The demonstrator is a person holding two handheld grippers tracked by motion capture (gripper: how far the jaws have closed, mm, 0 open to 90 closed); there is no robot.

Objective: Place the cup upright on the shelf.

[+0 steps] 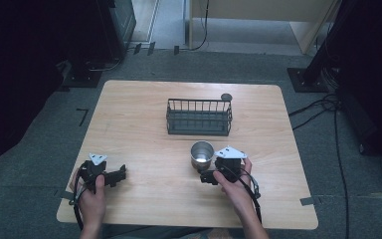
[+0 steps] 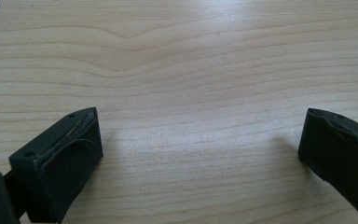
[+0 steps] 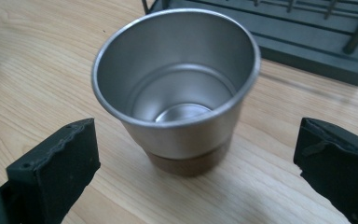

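Steel cup upright, empty, on table just ahead of right gripper; seen from above at, near side of rack, apart from it. Right jaws spread wide, one each side of cup, not touching: likely lined up to close round its wall. Mouth up and base flat, so easy to pinch at mid-height without tipping. Rack open-topped and close behind, probably where cup is bound. Left gripper well apart at table's near left, jaws wide over bare wood, holding nothing, kept clear of the reach.
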